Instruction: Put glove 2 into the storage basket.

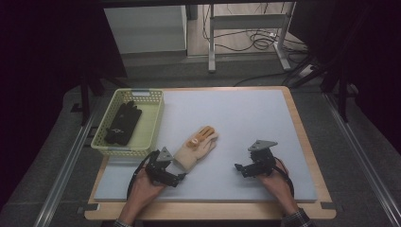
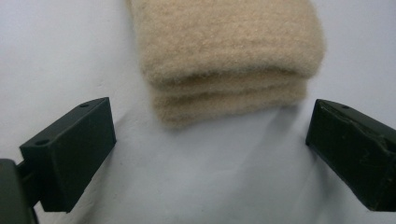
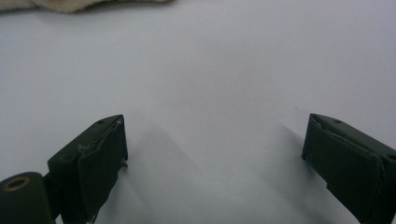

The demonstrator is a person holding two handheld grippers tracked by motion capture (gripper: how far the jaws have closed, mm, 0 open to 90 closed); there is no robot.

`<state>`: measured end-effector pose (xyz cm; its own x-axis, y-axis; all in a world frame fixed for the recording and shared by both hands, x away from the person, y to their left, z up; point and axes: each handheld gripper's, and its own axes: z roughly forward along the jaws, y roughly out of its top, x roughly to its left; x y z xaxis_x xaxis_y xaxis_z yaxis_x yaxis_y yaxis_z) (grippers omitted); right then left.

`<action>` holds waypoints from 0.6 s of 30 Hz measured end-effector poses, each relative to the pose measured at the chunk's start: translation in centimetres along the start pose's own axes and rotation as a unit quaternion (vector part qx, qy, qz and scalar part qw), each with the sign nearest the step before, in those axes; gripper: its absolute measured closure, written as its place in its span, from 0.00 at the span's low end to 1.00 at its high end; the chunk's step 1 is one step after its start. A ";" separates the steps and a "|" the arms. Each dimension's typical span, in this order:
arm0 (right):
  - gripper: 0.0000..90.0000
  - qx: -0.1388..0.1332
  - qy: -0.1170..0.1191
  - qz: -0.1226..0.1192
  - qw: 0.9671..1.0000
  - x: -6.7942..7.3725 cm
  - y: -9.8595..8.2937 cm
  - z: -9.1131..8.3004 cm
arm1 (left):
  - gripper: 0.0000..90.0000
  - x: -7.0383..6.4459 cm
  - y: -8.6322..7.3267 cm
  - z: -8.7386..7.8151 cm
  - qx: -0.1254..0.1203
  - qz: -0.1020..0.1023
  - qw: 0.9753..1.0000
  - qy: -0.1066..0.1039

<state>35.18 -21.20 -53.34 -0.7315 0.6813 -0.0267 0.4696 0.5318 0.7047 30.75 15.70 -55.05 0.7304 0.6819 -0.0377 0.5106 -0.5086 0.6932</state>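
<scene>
Pale grey matting covers the table (image 1: 246, 123), with a yellow-green basket (image 1: 152, 124) standing at its far left corner and a black glove (image 1: 122, 123) already lying inside it. Just right of the basket, on the bare mat, lies a beige knitted glove (image 1: 197, 144), its cuff pointing toward the person and its fingers away. The left gripper (image 1: 178, 178) sits right at that cuff with its jaws spread wide; in the left gripper view the folded cuff edge (image 2: 229, 88) lies between and just ahead of the two jaws, not yet between them. The right gripper (image 1: 238, 167) rests well to the right of the beige glove, jaws likewise apart and holding nothing. The step looks to be a grasp of the cuff: the left gripper should slide a little further forward, low against the mat, so both jaws straddle all the folded layers before closing, since a shallow pinch on soft knit would likely slip on the lift toward the basket.
</scene>
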 end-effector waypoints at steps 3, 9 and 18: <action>0.06 0.002 -0.009 -0.006 1.000 0.2 0.0 0.1 | 0.02 -0.1 0.0 0.0 0.001 -0.002 1.000 0.001; 0.06 0.001 -0.012 -0.007 1.000 0.2 -0.1 0.0 | 0.02 -0.1 0.0 0.0 -0.002 0.004 1.000 0.001; 0.06 -0.002 -0.016 -0.010 1.000 0.3 -0.2 0.0 | 0.03 -0.2 0.2 -0.1 0.003 -0.014 1.000 0.007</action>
<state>34.87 -21.05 -53.48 -0.7245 0.6864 -0.0629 0.4530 0.5429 0.7071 30.70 15.50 -54.85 0.7095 0.7032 -0.0462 0.5329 -0.4924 0.6882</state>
